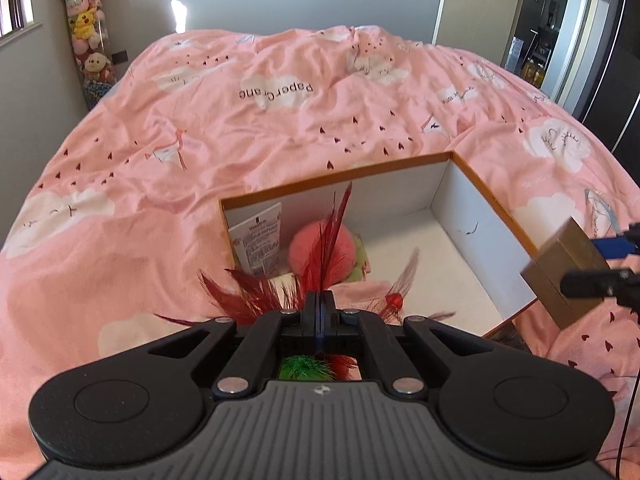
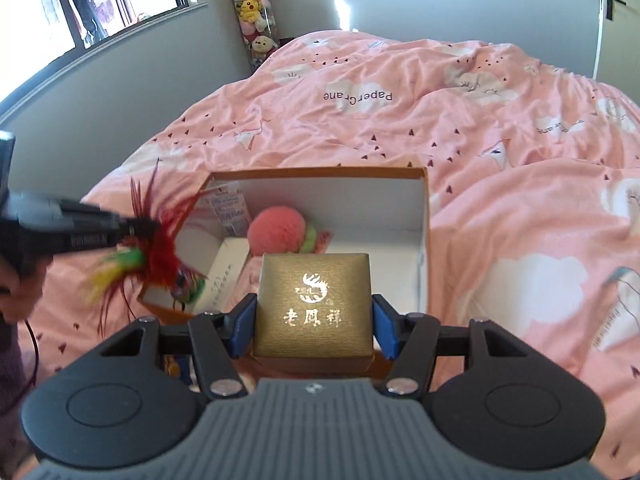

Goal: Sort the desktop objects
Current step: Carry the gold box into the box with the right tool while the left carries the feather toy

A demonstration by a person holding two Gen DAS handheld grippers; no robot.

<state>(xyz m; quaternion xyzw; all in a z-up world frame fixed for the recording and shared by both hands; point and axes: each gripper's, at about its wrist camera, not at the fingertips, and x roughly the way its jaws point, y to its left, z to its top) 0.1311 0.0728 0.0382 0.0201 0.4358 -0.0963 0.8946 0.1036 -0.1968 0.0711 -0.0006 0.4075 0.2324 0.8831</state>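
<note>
Room for moving is wide: a pink bedspread (image 1: 248,128) is spread all around an open cardboard box (image 1: 484,240), whose orange-edged walls stand upright and whose right half is seen bare. A white tube (image 1: 258,244) is leaned in the far left corner, with a pink fluffy ball (image 1: 320,248) beside it. The left gripper (image 1: 319,300) is seen at the box's near left rim, its jaws pressed together on a feather toy (image 2: 156,240); red plumes are fanned up and outward, green and yellow ones down. The right gripper (image 2: 314,324) is held at the near edge, its blue pads (image 2: 244,326) pinching a gold case (image 2: 314,308) by both sides, lid up, its lettering upright toward the camera.
</note>
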